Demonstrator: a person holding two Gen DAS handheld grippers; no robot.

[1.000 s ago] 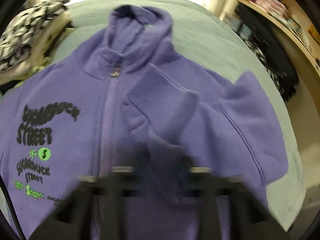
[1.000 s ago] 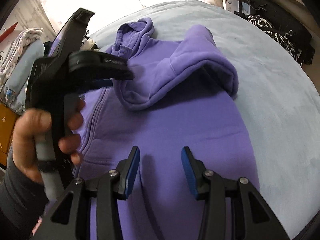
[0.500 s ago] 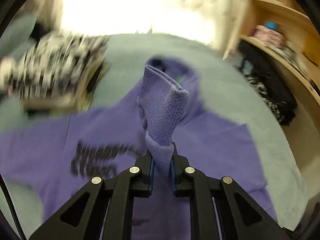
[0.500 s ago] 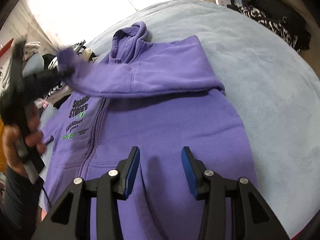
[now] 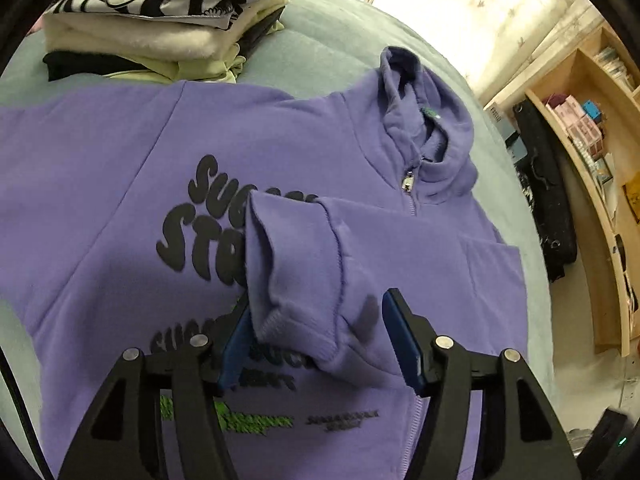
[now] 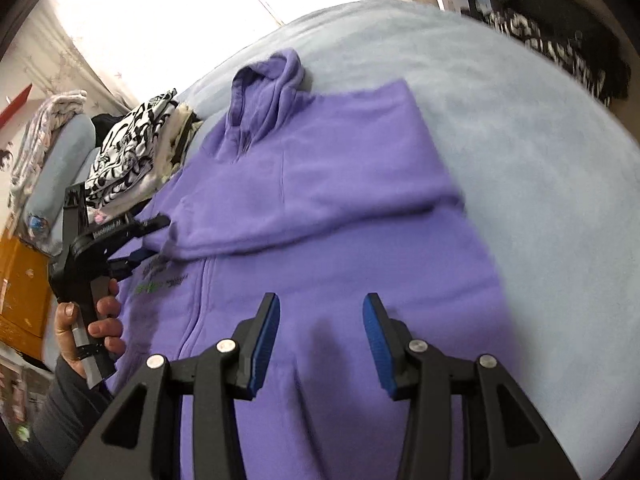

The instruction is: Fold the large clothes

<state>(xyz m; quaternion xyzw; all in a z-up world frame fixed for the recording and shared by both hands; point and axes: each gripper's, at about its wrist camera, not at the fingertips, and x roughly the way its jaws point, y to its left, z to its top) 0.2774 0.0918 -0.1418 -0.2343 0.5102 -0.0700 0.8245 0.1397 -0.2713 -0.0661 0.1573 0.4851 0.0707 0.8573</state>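
A purple zip hoodie (image 5: 100, 168) with black and green lettering lies face up on the light blue bed (image 5: 340, 40). Its right sleeve is folded across the chest, and the sleeve cuff (image 5: 296, 272) lies between the jaws of my left gripper (image 5: 320, 304). Those jaws are opening and the right pad stands off the cloth. In the right wrist view the sleeve (image 6: 320, 200) crosses the hoodie toward the left gripper (image 6: 148, 240), held by a hand (image 6: 92, 320). My right gripper (image 6: 320, 300) hovers over the hoodie's lower body, jaws opening a little, nothing between them.
A stack of folded clothes (image 5: 160, 12) sits on the bed beyond the hoodie's left shoulder. Wooden shelves (image 5: 592, 160) and dark clothes (image 5: 548, 200) stand off the bed's right side. Bare bed (image 6: 520, 120) stretches right of the hoodie. A pillow (image 6: 60, 160) lies far left.
My left gripper carried the cuff across the chest to the left and down, then its jaws spread off it. The sleeve now lies flat over the hoodie. The right gripper barely shifted.
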